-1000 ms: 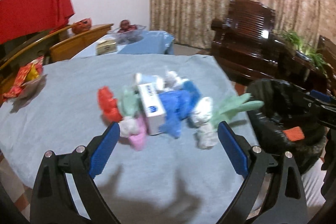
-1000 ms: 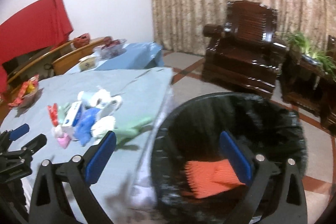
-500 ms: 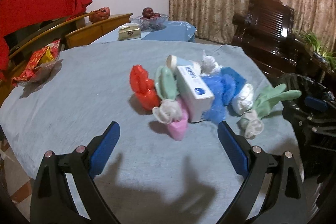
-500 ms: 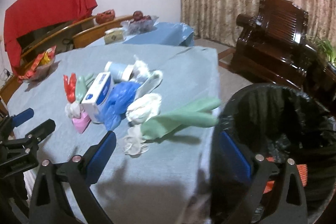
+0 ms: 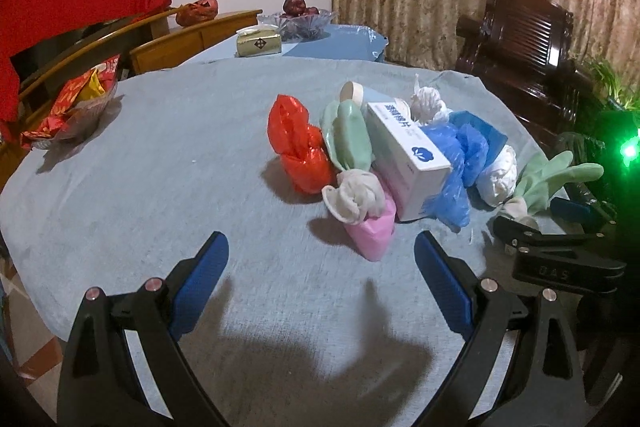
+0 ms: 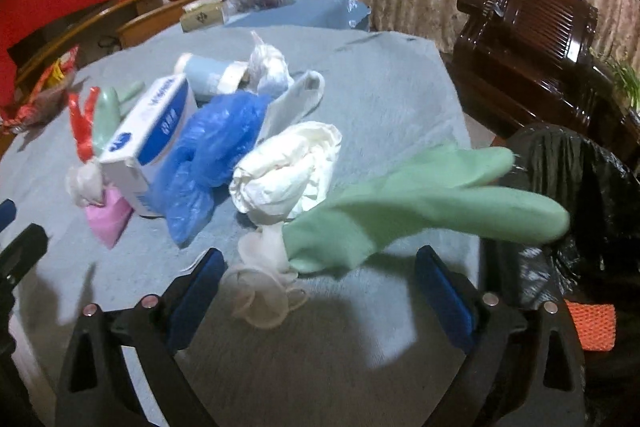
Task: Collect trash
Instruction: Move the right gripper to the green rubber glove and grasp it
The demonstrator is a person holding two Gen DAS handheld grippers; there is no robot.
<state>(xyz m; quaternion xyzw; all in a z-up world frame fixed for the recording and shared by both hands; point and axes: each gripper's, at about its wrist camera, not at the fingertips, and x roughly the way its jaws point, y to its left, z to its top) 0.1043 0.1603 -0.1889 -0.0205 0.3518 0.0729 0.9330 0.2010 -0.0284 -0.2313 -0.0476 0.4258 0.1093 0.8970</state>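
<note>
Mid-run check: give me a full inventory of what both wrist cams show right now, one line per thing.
green rubber glove: 1, pale green, table edge nearest the bin
white crumpled wads: several, white, in the pile
blue plastic bag: 1, blue, pile centre
white box: 1, white with blue print, pile centre
red plastic bag: 1, red, pile's left side
pink packet: 1, pink, front of pile
trash bin: 1, black liner, right of table, orange item inside
table: 1, grey-blue cloth
snack bowl: 1, far left
left gripper: open, empty
right gripper: open, empty
</note>
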